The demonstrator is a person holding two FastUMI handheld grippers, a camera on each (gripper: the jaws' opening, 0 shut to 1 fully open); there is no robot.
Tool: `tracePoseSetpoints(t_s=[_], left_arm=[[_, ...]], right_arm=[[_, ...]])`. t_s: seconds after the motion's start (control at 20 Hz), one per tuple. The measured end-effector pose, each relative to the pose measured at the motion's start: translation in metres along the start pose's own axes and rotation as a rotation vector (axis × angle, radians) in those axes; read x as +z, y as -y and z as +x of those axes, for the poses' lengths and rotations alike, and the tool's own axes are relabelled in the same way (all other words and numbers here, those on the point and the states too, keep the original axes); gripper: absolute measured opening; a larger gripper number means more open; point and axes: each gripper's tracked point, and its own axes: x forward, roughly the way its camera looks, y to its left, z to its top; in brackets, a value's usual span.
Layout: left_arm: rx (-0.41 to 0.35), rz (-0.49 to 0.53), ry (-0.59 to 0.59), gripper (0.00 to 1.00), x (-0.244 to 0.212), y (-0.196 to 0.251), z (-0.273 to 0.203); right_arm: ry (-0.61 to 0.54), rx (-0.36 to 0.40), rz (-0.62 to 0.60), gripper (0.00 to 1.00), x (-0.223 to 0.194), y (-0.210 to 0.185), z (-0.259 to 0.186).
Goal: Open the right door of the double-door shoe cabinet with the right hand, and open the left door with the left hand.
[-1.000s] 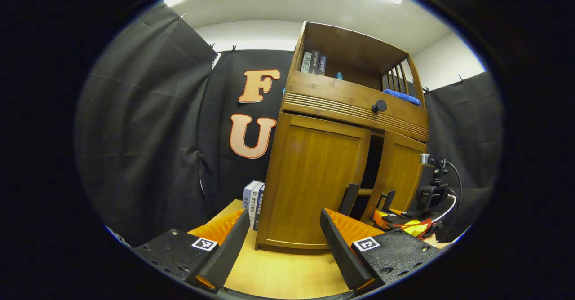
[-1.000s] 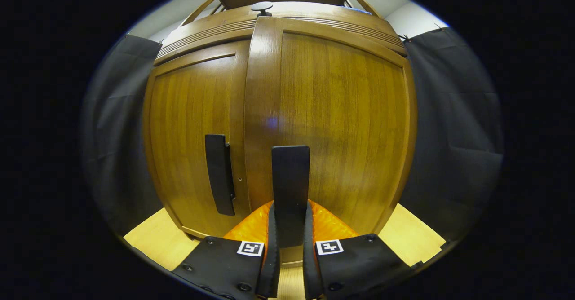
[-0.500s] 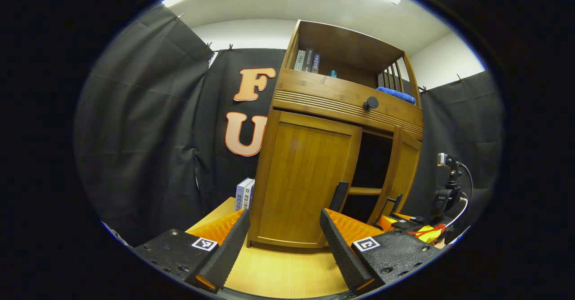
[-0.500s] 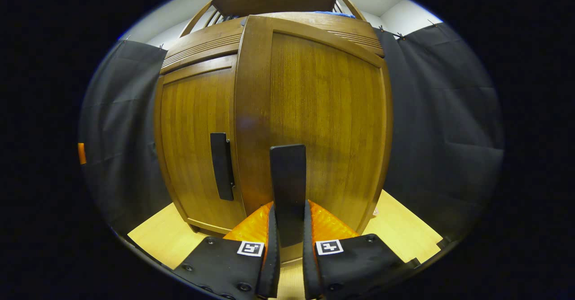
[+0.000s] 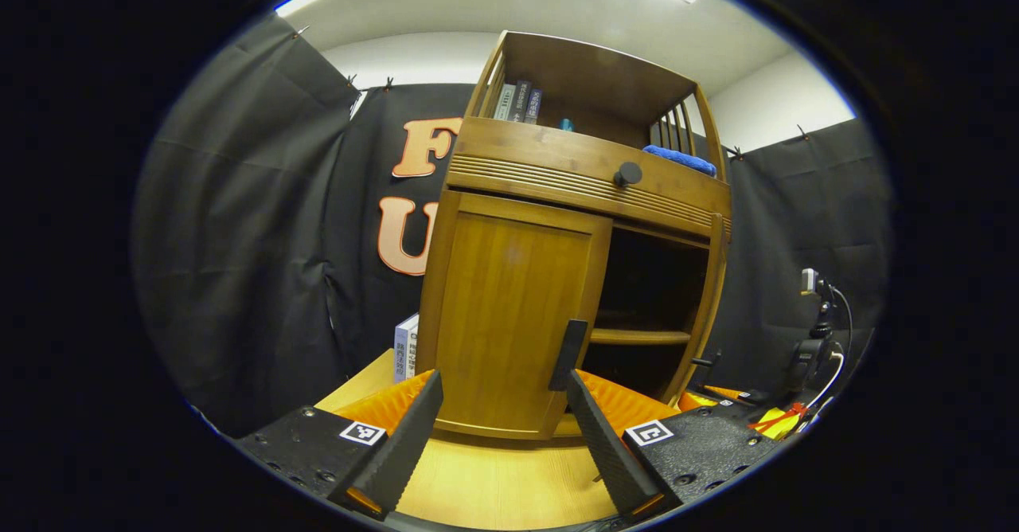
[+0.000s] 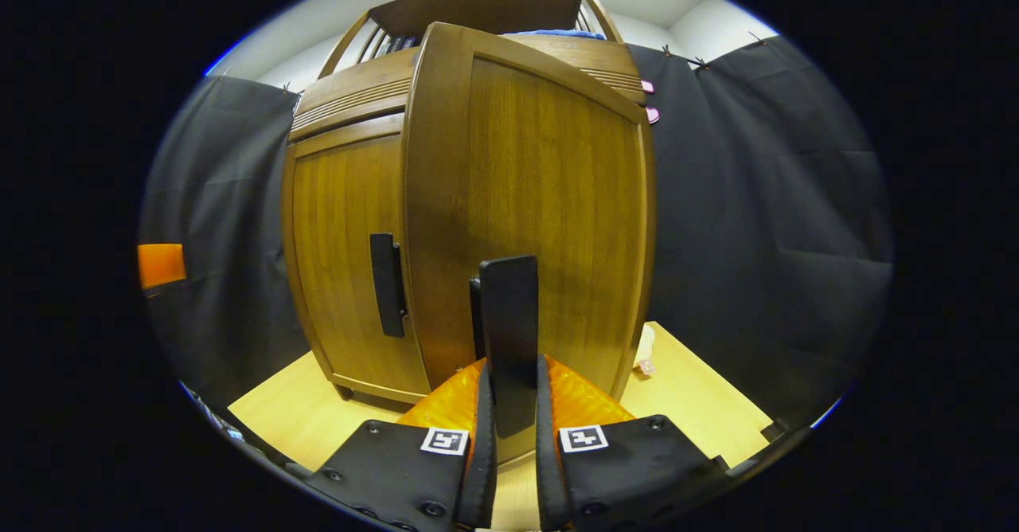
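Note:
In the left gripper view, the wooden shoe cabinet stands on the table. Its left door is closed, with a dark vertical handle near its right edge. The right door is swung wide, showing a dark inside with a shelf. My left gripper is open, low in front of the left door and apart from it. In the right gripper view, my right gripper is shut on the right door's handle. The right door stands angled out, with the left door behind it.
Books stand on the table left of the cabinet. More books and a blue cloth sit on the upper shelf. A drawer knob sticks out. A small camera on a stand is at the right. A small object lies by the cabinet foot.
The right door has swung much farther open with my right gripper holding its handle. My left gripper has shifted so the left door's handle now lies nearer its fingers.

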Motion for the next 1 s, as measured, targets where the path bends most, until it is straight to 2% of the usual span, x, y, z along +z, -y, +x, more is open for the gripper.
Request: tracePoseSetpoints(t_s=[0.05,0.15,0.3,0.4,0.55,0.6,0.65,0.7,0.75,0.85,0.9,0.95,1.0], left_arm=[[-0.005,-0.003,-0.002,0.92,-0.001,0.004,0.002],[-0.017,-0.011,-0.009,0.91,-0.003,0.013,0.005],[-0.033,-0.003,-0.014,0.92,-0.007,0.029,0.010],[-0.047,-0.004,-0.015,0.92,-0.009,0.041,0.011],[-0.067,0.000,-0.014,0.92,-0.011,0.056,0.015],[-0.070,0.003,-0.014,0.92,-0.012,0.059,0.017],[-0.075,0.005,-0.014,0.92,-0.013,0.064,0.019],[-0.082,0.007,-0.012,0.95,-0.013,0.069,0.021],[-0.089,0.008,-0.011,0.92,-0.013,0.074,0.023],[-0.103,0.011,-0.005,0.92,-0.014,0.082,0.028],[-0.107,0.013,-0.002,0.92,-0.014,0.086,0.031],[-0.111,0.015,0.000,0.92,-0.014,0.090,0.035],[-0.116,0.016,-0.001,0.92,-0.016,0.094,0.037]], right_arm=[[-0.001,-0.002,-0.014,0.29,0.000,0.004,-0.003],[-0.013,0.001,-0.017,0.20,-0.003,0.013,-0.011],[-0.021,0.001,-0.019,0.20,-0.003,0.025,-0.021],[-0.021,-0.009,-0.013,0.24,-0.003,0.031,-0.026],[-0.013,-0.025,-0.012,0.19,-0.004,0.045,-0.036],[-0.012,-0.030,-0.011,0.24,-0.004,0.052,-0.039],[-0.012,-0.035,-0.008,0.19,-0.004,0.056,-0.041],[-0.012,-0.041,-0.002,0.19,-0.004,0.061,-0.045],[-0.013,-0.048,0.003,0.19,-0.005,0.067,-0.048],[-0.011,-0.078,0.007,0.19,-0.005,0.082,-0.056],[-0.010,-0.091,0.009,0.09,-0.006,0.089,-0.057],[-0.006,-0.100,0.011,0.18,-0.006,0.096,-0.060],[-0.008,-0.104,0.015,0.08,-0.006,0.101,-0.062]])
